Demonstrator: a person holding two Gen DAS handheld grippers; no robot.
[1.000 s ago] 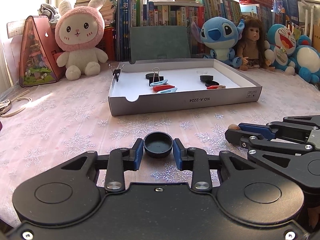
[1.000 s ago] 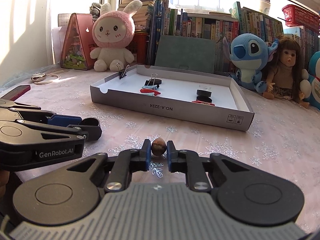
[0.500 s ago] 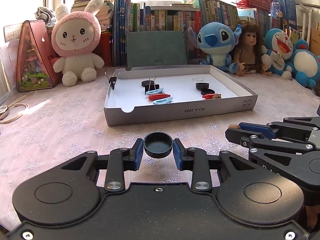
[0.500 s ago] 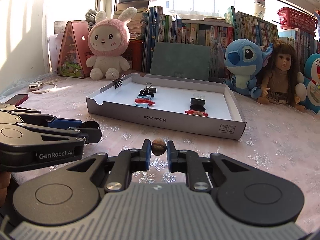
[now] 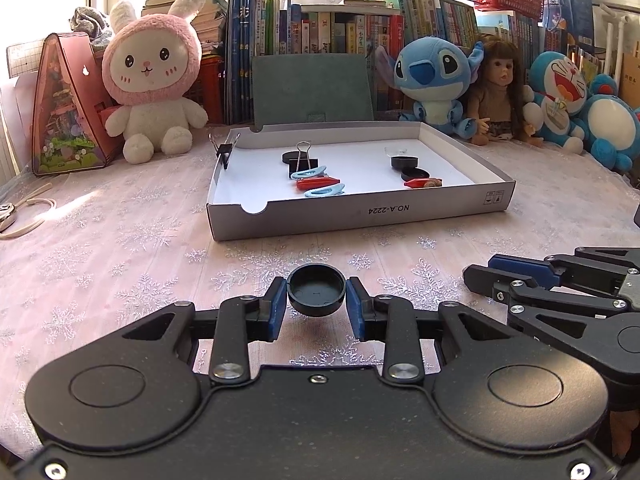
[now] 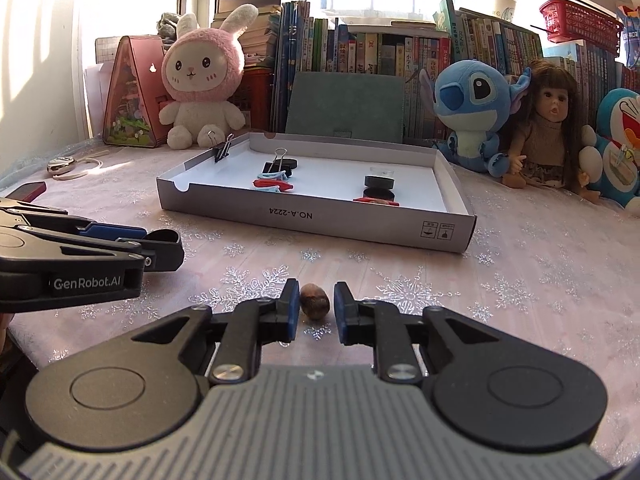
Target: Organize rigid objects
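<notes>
R gripper [image 6: 316, 306] jaws opening off nut [image 6: 315, 306]; L view hides it.

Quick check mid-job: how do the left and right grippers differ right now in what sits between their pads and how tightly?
The left gripper is clamped on a round black cap, pads pressing both sides. The right gripper is opening: the small brown oval nut lies between its pads with a gap on each side. The cap is wider than the nut. Both grippers point at the white tray.

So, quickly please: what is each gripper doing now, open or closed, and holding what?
Left gripper: closed on the black cap.
Right gripper: jaws opening; the brown nut sits between them, released.
</notes>
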